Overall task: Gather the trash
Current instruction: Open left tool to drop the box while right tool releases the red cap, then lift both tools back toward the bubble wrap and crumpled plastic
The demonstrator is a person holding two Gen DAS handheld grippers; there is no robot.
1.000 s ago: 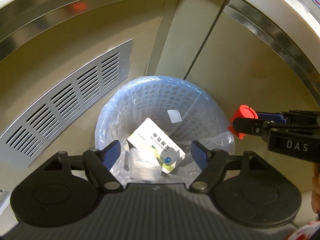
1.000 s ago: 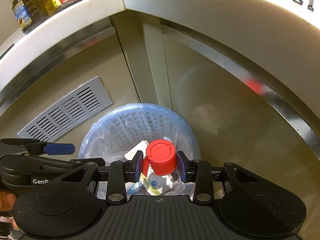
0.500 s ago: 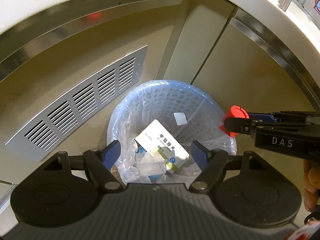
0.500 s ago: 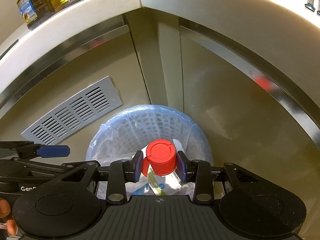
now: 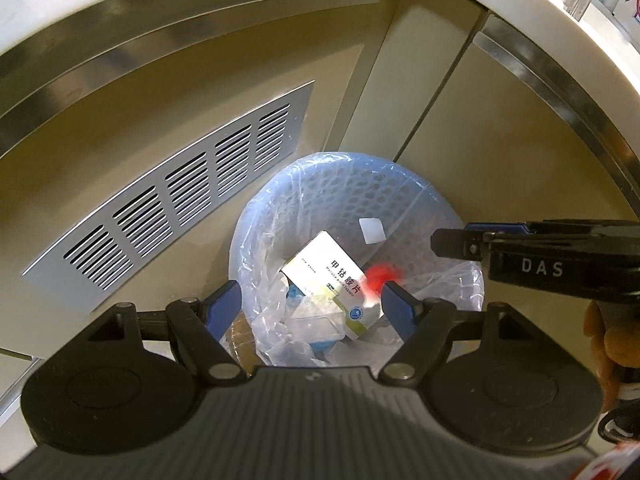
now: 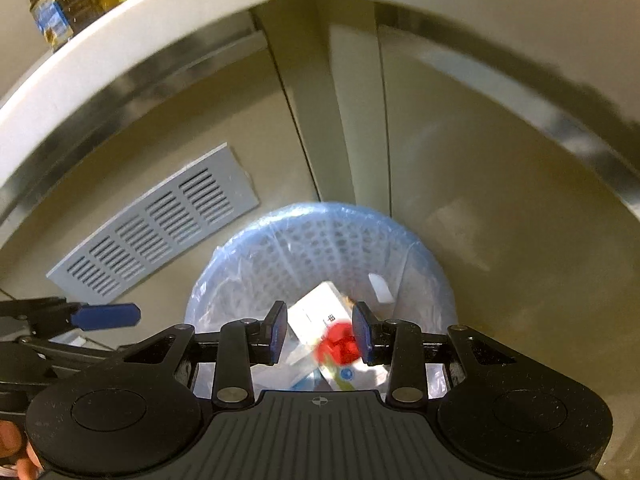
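1. Right gripper hangs over the trash basket, jaws apart w/ nothing pressed between the pads.
2. Red cap, blurred, sits lower than the jaws & near the right pad, free of both pads, over the basket's contents.
3. In left wrist view the cap is a red smear inside the basket, beside the white box.
4. Left gripper jaws wide, empty, above the basket's near edge.
5. Basket has a clear bag liner; holds the box & clear plastic scraps.
6. Vent grille on the cabinet to the left; oil bottle on the counter.
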